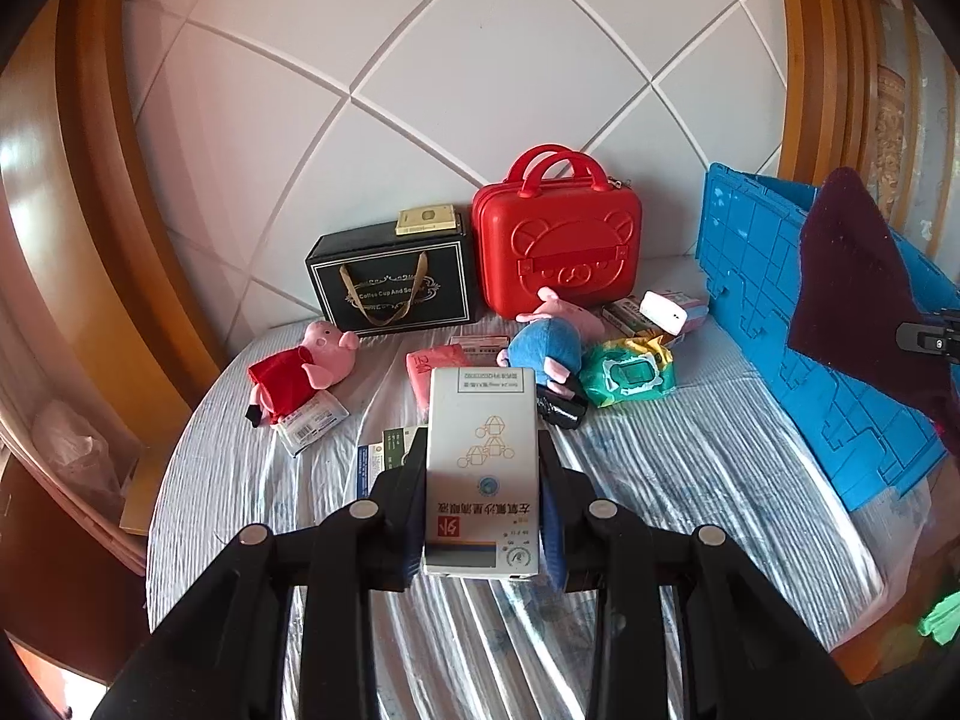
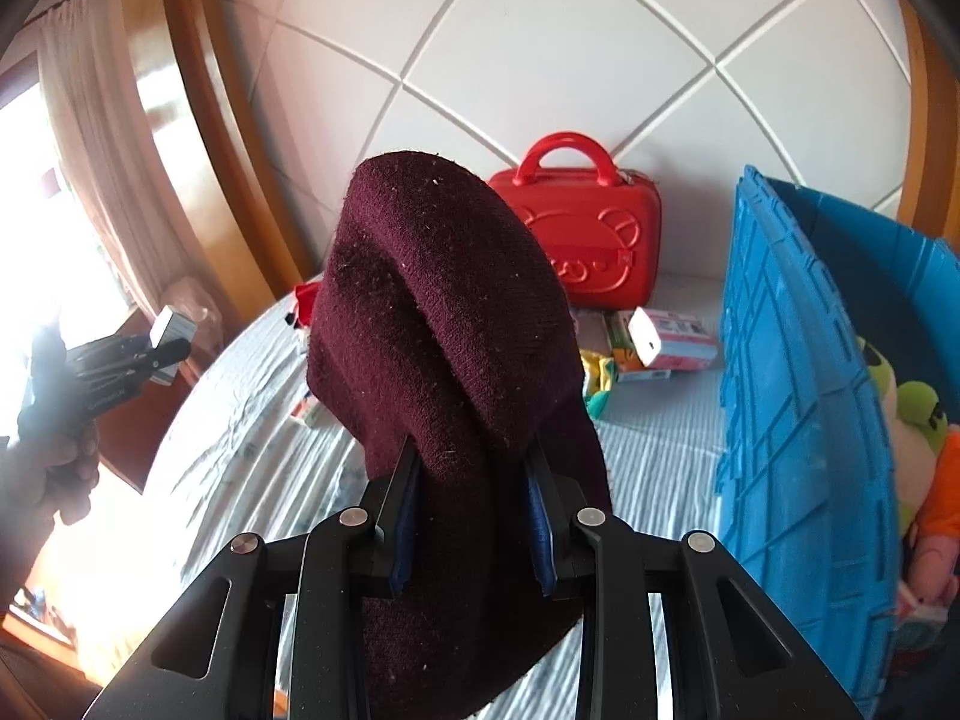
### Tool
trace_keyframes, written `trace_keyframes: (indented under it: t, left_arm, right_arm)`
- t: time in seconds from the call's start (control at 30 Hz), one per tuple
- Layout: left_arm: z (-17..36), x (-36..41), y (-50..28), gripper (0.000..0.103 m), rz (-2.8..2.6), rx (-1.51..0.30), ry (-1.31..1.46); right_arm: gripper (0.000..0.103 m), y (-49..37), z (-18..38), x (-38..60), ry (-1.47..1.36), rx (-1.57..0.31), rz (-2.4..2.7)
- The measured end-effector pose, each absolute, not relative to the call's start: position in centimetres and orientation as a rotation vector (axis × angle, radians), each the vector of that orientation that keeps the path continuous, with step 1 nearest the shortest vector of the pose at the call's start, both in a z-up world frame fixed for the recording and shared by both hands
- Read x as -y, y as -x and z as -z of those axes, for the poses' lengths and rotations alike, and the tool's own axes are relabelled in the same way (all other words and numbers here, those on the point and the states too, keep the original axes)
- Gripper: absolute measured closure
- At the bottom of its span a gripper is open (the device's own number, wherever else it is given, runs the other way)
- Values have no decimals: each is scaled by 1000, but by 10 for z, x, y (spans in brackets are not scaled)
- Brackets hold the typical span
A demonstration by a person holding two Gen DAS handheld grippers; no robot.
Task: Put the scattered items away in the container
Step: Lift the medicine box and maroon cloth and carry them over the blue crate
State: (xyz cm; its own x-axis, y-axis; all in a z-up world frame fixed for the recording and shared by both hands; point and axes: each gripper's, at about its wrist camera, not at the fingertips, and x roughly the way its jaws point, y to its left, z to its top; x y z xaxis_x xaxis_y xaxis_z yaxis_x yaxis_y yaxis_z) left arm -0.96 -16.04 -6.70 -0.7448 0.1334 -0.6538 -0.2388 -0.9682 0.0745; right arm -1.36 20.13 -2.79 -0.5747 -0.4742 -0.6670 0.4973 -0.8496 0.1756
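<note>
Left gripper (image 1: 483, 480) is clamped on a white medicine box (image 1: 482, 468), which sits upright between the pads dead centre of the left wrist frame. Right gripper (image 2: 474, 516) is pinching a maroon knit hat (image 2: 444, 324) that flops over the fingers and blocks most of the middle of the right wrist view. So I'm mid-carry with both hands loaded, clear of the striped bedsheet (image 1: 690, 480).

Destination looks like the blue crate (image 2: 798, 396) along the right edge of both frames. From the right wrist view I can see plush toys (image 2: 912, 414) already inside it at far right, so it's partly filled.

Still lying on the bed in the middle of the left view: two pig plushies, a red-dressed one (image 1: 300, 369) and a blue-dressed one (image 1: 549, 345), a green wipes pack (image 1: 630, 372), and some small boxes near the red case (image 1: 555, 243).

Next move, I reckon: swing both loads to the right, get over the crate's near wall rather than bumping it, then let go. The hat hangs low, so it needs extra clearance.
</note>
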Motion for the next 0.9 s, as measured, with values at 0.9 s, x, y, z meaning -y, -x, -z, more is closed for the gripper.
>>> trace_keyframes:
  t: [0.9]
  left_arm:
    - [-4, -20, 40, 73, -2678, -352, 811]
  right_arm:
    - [74, 11, -41, -363, -833, 82, 2546]
